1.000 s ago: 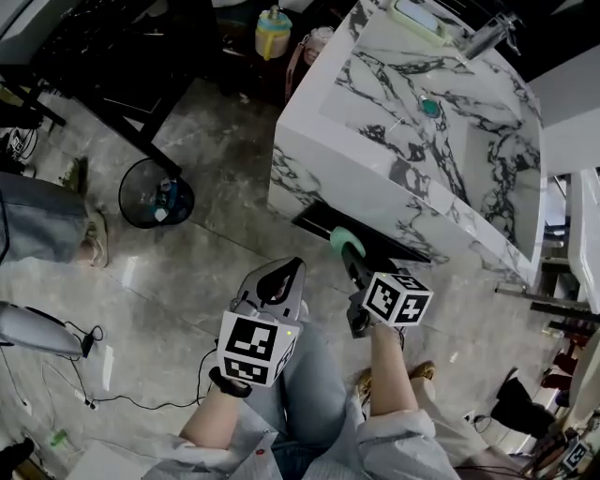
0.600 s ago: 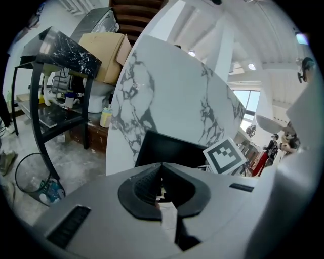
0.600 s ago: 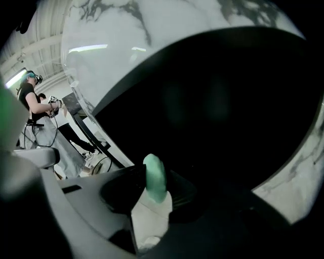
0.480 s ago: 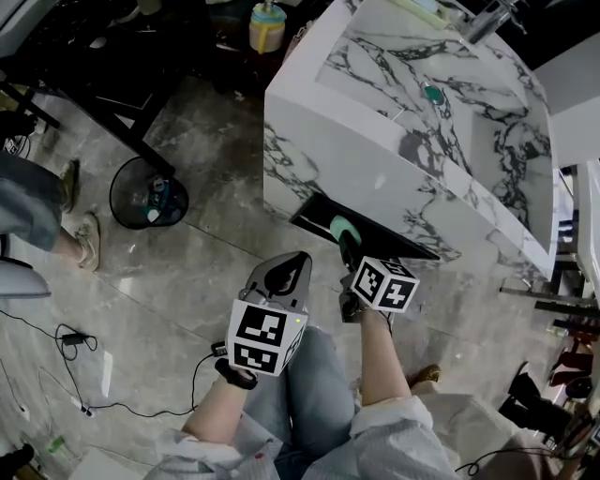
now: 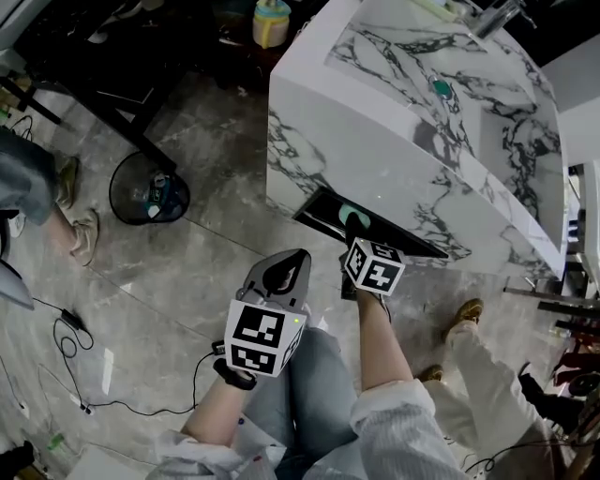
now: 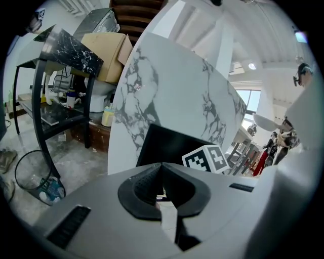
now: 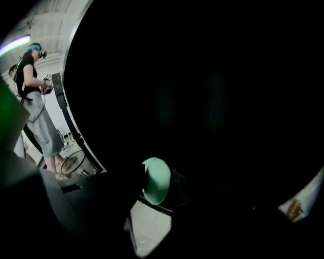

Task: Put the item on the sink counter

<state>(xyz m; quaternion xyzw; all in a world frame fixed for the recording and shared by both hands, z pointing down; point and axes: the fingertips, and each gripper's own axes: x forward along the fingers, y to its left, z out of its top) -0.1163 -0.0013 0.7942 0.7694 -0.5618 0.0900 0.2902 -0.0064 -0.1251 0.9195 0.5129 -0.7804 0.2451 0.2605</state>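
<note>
Head view, centre: right gripper [image 5: 353,225] at the dark recess [image 5: 403,242] beneath the marble sink counter [image 5: 375,131], mint-green item [image 5: 350,214] at its tip. Right gripper view alone: jaws clasping that item, just eased slightly wider. Lower centre: left gripper [image 5: 284,272], jaws together, empty.

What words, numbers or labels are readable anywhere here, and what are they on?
No readable text anywhere.
Left-hand cube and right-hand cube: black-and-white square patterns only, no letters or numbers.
Yellow jug: any label is too small to read.
Litter in the bin: too blurred to read.
Green item: no print visible.
</note>
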